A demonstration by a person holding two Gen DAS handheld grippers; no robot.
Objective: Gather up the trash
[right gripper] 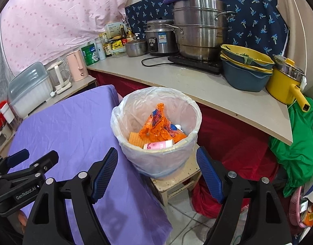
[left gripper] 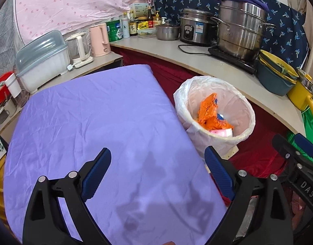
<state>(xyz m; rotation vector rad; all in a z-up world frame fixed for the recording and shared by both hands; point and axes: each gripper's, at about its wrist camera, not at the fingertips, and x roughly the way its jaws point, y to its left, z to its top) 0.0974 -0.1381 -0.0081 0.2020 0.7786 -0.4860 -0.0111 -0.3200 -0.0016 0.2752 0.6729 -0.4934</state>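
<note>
A: Where is the trash seen?

B: An orange wrapper (right gripper: 159,127), a pink bottle (right gripper: 158,144) and a yellow sponge (right gripper: 136,138) are seen inside the lined trash bin (right gripper: 156,159), which is set on a small wooden stool (right gripper: 176,180) just beside the right edge of the purple-covered tabletop (left gripper: 95,122).

A: And how are the hand-held grippers held?

B: The left hand-held gripper (left gripper: 157,173) is spread wide over the tabletop's right edge, nothing between its pads. The right hand-held gripper (right gripper: 157,170) is likewise spread, empty, pointed at the bin.
</note>
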